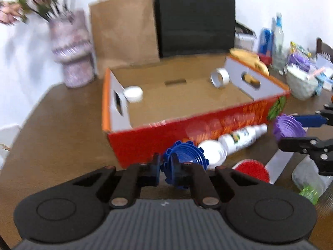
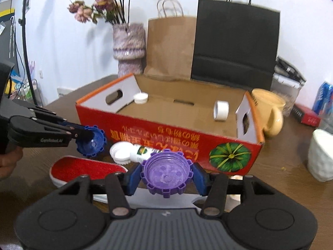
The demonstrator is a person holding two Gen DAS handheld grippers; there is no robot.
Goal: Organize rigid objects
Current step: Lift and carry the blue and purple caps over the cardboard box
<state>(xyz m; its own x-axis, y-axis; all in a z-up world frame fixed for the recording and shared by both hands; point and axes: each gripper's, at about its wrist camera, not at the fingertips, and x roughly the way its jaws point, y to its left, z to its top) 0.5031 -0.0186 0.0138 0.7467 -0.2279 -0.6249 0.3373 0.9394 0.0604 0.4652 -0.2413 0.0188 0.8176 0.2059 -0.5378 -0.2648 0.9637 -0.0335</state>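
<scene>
My left gripper [image 1: 166, 166] is shut on the rim of a blue toothed cap [image 1: 187, 158], held just in front of the red cardboard box [image 1: 166, 137]; gripper [image 2: 83, 132] and blue cap [image 2: 92, 142] also show in the right wrist view. My right gripper [image 2: 165, 176] is shut on a purple toothed cap [image 2: 166, 171], near the box's front wall [image 2: 166, 135]; it shows at the right of the left wrist view [image 1: 291, 129]. Inside the box lie a white cap [image 2: 141, 98] and a tape roll [image 2: 221, 108].
A white bottle [image 1: 239, 138] and a white lid [image 2: 119, 152] lie on the brown table against the box. A red brush [image 2: 83, 168] lies in front. A vase [image 2: 129, 48], brown bag [image 2: 170, 45] and black bag [image 2: 235, 41] stand behind. A yellow mug [image 2: 270, 110] and a white cup [image 2: 321, 154] stand right.
</scene>
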